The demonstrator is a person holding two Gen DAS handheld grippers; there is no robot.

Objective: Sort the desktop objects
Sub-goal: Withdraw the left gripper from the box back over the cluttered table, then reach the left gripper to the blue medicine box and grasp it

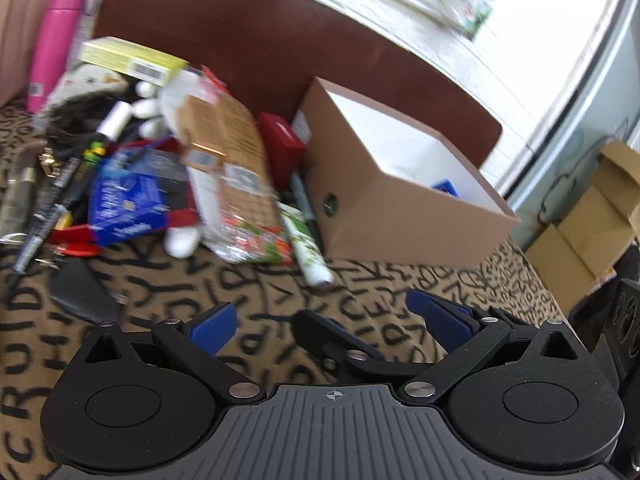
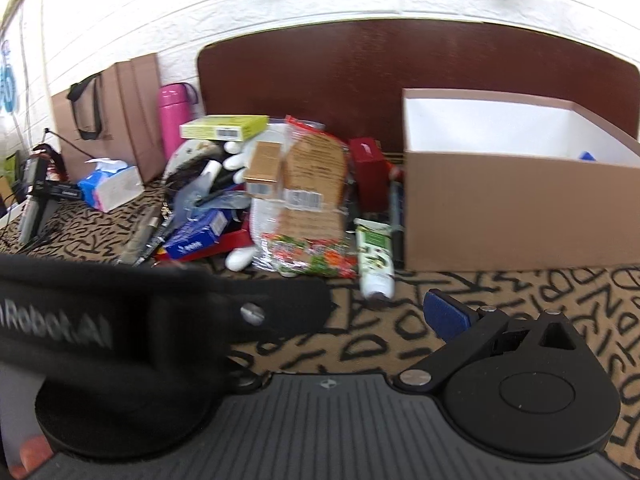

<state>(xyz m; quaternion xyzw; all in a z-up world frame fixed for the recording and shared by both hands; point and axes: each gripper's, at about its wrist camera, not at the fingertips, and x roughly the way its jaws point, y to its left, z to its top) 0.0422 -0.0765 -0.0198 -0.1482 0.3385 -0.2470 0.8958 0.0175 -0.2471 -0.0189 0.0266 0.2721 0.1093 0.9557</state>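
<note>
A heap of desk items lies on the letter-patterned cloth: a snack bag [image 1: 236,184] [image 2: 310,200], a white-green tube [image 1: 310,248] [image 2: 374,254], a blue box [image 1: 124,204] [image 2: 196,236], a yellow-green box [image 1: 132,58] [image 2: 224,126], a red box [image 1: 280,148] [image 2: 368,164] and pens [image 1: 48,208]. An open brown cardboard box [image 1: 384,204] [image 2: 520,208] stands to the right of the heap, with a blue item inside [image 1: 444,188]. My left gripper [image 1: 324,320] is open and empty, in front of the heap. My right gripper [image 2: 360,312] is open and empty; the left gripper's body hides its left finger.
A pink bottle [image 1: 52,40] [image 2: 176,116], a brown paper bag [image 2: 108,120] and a tissue pack [image 2: 110,186] stand at the back left. A dark brown board [image 2: 400,68] backs the table. Cardboard cartons [image 1: 588,236] stand past the table's right edge.
</note>
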